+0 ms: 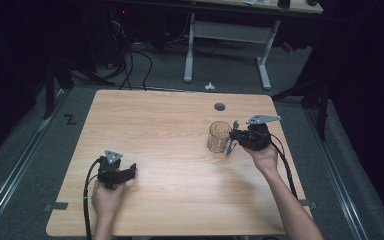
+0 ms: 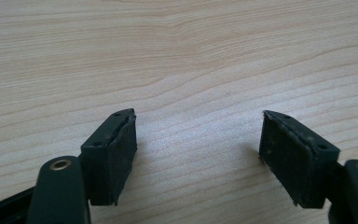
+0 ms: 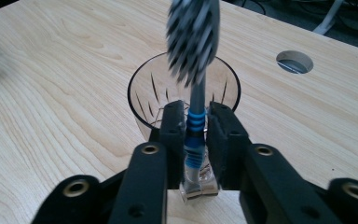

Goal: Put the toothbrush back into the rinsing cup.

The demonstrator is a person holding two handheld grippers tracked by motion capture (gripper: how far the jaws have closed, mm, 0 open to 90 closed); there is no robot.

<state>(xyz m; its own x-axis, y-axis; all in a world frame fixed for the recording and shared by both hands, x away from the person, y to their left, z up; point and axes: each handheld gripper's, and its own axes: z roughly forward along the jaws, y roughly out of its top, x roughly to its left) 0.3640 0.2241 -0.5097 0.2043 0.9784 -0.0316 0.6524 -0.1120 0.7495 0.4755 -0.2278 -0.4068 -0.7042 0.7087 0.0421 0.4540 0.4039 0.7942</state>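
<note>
Toothbrush (image 3: pixel 193 88) betw. barely parted right tongs (image 3: pixel 196 135), by glass (image 3: pixel 145 100); left tongs (image 2: pixel 198 154) spread.

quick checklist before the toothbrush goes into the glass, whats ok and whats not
1. Toothbrush between the right gripper pads: ok, handle sits in the gap, head up; a firm grip: cannot tell.
2. Toothbrush over the glass mouth: not ok, in the right gripper view it stands in front of the near rim, outside the glass.
3. Glass upright and empty: ok.
4. Left gripper out of the way: ok, open over bare table, nothing between the jaws.
5. Room around the glass: ok, with a cable hole beyond it.
</note>
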